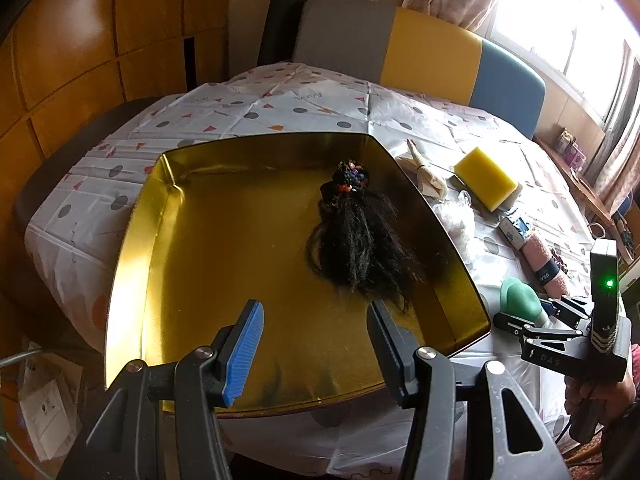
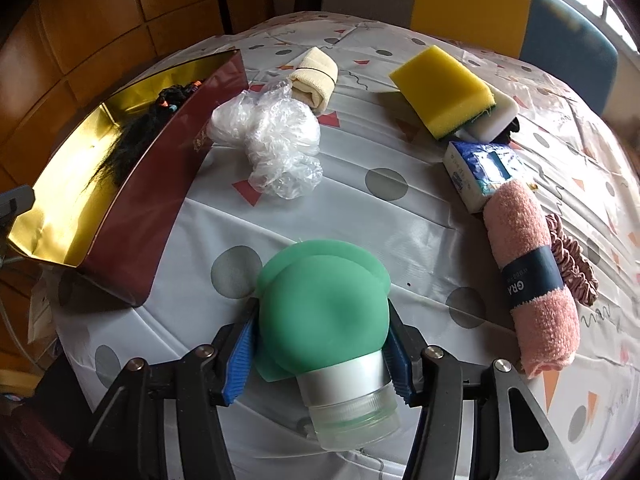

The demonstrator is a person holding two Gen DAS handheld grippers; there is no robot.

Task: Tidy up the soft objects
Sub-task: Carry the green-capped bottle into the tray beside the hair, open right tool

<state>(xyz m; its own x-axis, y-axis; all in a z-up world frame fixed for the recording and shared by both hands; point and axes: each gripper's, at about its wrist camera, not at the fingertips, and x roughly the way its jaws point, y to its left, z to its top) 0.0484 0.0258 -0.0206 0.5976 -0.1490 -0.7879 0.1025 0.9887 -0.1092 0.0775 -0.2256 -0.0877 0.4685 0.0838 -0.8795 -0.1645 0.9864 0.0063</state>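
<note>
Green squeeze bottle [image 2: 324,312]: I see it lying on the table [image 2: 360,216], cap toward me, near the tin's dark red outer wall.
Right hand-held gripper [image 2: 320,344]: my blue pads press both sides of the green bottle's soft body; I have it gripped.
Left hand-held gripper [image 1: 316,344]: I hold it over the tin's near edge, jaws partly apart with nothing between them.
Gold tin [image 1: 132,248]: open, with a black hairpiece [image 1: 356,240] lying inside toward its right side.
Still on the table: crumpled clear plastic [image 2: 276,136], a beige cloth roll [image 2: 316,76], a yellow sponge [image 2: 440,84], a tissue pack [image 2: 484,168], a pink rolled towel [image 2: 528,268] and a scrunchie [image 2: 576,264] just beside it.
</note>
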